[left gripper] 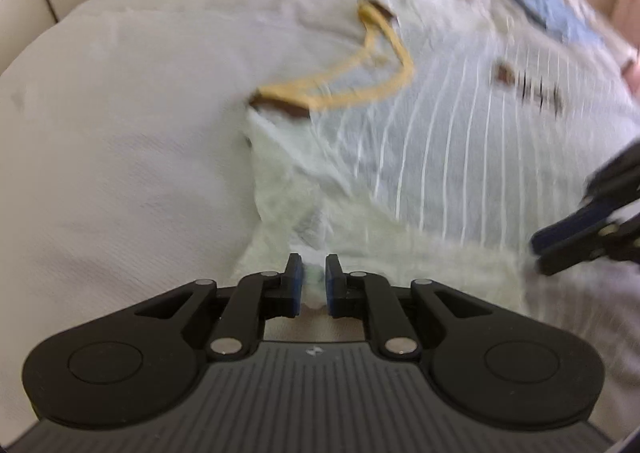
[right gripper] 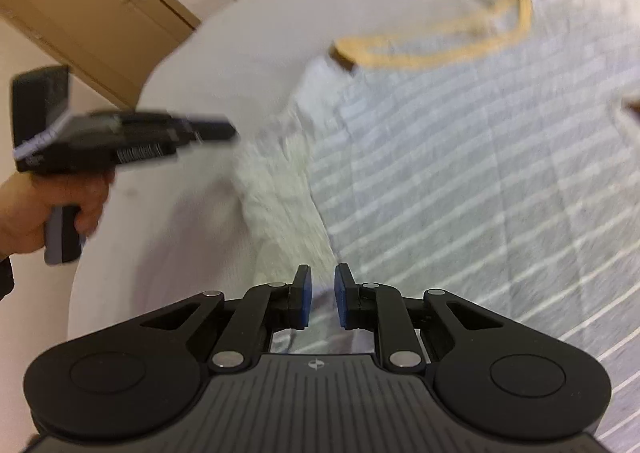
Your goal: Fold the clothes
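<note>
On white bedding (left gripper: 120, 133), striped shirt (left gripper: 460, 157), wooden door (right gripper: 80, 5) beyond

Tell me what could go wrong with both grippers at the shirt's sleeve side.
The left gripper has only a thin bit of the striped shirt between its fingers, so it may slip out. The right gripper works close beside it; they could collide. Motion blur suggests fast moves that might rumple the fabric.
</note>
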`<action>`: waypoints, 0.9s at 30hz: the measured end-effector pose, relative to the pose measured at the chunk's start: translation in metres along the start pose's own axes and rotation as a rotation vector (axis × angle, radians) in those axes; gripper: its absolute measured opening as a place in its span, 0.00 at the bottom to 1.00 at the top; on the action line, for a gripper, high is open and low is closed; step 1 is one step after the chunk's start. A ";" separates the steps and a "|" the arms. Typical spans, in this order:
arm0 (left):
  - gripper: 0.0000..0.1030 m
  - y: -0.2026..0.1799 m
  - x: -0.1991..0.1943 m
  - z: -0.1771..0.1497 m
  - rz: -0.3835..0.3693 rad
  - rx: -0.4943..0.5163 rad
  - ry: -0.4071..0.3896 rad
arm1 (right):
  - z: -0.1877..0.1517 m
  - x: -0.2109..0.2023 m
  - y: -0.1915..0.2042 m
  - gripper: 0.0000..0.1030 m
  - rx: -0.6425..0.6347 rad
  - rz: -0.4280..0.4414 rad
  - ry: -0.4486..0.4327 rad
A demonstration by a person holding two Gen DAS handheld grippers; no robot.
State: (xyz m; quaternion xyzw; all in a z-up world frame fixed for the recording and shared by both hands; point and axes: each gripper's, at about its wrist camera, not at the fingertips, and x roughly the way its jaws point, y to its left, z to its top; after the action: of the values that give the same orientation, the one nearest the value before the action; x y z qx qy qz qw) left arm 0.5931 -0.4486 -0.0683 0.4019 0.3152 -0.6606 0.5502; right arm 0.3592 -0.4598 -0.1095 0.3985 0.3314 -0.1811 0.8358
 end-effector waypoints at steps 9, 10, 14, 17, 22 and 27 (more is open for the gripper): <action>0.10 0.016 0.016 0.005 0.088 -0.077 -0.035 | -0.017 0.056 0.029 0.18 -0.185 0.083 0.135; 0.10 0.015 0.011 0.003 0.095 -0.085 -0.041 | -0.022 0.062 0.027 0.17 -0.176 0.083 0.171; 0.10 0.011 -0.008 -0.002 0.122 -0.118 -0.067 | -0.031 0.049 0.027 0.18 -0.170 0.104 0.187; 0.11 0.002 -0.025 -0.008 0.145 -0.159 -0.072 | -0.034 0.029 0.026 0.19 -0.161 0.107 0.189; 0.21 -0.036 -0.056 -0.024 0.170 -0.312 -0.041 | -0.034 -0.008 0.019 0.26 -0.131 0.064 0.191; 0.36 -0.085 -0.082 -0.032 0.189 -0.454 -0.039 | -0.033 -0.057 0.009 0.27 -0.113 -0.026 0.171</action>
State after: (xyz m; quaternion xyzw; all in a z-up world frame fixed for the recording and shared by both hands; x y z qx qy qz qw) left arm 0.5219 -0.3662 -0.0140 0.2826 0.4060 -0.5262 0.6917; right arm 0.3106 -0.4261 -0.0799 0.3603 0.4165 -0.1379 0.8232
